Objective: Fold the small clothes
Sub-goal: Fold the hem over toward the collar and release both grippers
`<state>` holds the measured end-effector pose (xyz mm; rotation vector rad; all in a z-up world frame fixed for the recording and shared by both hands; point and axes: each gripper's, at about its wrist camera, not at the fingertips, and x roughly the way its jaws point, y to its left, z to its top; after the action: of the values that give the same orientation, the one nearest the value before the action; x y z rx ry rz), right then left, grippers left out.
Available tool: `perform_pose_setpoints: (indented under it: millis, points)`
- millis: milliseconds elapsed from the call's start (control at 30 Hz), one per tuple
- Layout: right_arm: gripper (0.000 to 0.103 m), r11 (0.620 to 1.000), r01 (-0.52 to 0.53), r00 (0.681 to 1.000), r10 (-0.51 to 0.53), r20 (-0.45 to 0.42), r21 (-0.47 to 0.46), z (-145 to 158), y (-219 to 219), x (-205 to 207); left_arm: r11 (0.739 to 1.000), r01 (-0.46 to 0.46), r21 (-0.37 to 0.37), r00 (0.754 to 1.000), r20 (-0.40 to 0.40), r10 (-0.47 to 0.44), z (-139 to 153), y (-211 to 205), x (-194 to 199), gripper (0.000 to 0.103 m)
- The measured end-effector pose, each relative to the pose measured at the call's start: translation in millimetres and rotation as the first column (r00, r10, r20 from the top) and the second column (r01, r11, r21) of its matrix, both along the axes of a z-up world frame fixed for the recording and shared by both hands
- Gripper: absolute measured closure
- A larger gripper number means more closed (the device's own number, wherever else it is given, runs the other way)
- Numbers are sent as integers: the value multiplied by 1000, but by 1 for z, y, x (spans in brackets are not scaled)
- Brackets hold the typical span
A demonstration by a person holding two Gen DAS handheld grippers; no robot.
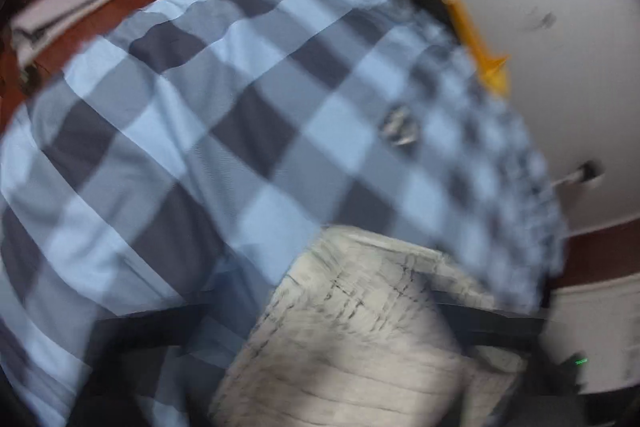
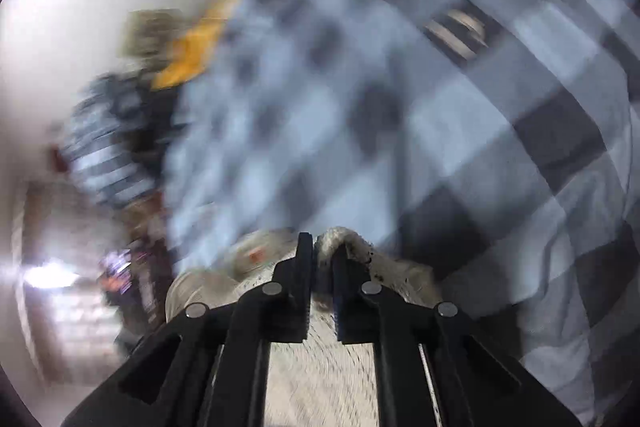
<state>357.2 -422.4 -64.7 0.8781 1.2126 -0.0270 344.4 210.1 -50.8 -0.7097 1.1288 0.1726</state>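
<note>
Over the checked bedcover [image 1: 224, 131], my right hand-held gripper [image 2: 322, 279] pinches the pale garment [image 2: 320, 367] — my left hand-held gripper [image 1: 320, 323] gapes wide.

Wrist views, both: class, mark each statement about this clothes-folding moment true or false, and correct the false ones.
1. The right gripper pinches a fold of the cream cloth. True.
2. The bedcover is plain red. False: it has blue and grey checks.
3. The left gripper is clamped shut. False: its jaws stand wide apart, with the cream cloth lying loose between them.
4. An orange thing shows past the bedcover's edge. True, though it is too blurred to identify.
</note>
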Motion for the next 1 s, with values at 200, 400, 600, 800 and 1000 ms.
perform_pose_setpoints:
  millis: [200, 400, 600, 800, 1000]
  points:
    - [75, 911, -82, 972, 162, 170, -404, 46, 16, -10, 917, 227, 327, 973, -51, -223, -8, -28, -2, 0]
    - [24, 795, 44, 972, 106, 210, -605, 114, -12, -39, 846, 354, 399, 929, -49, -366, 12, -54, -63, 0]
    - [24, 792, -231, 954, 298, 27, -565, 107, 35, -92, 768, 458, 448, 884, -135, -448, 37, -84, -161, 0]
    - [24, 918, -376, 927, 374, -36, -130, 84, 113, -162, 826, 443, 349, 886, -30, -463, 64, -106, -224, 0]
    - [24, 823, -468, 879, 470, -74, -322, 33, 208, -172, 911, 339, 236, 940, -60, -335, 13, -118, -201, 0]
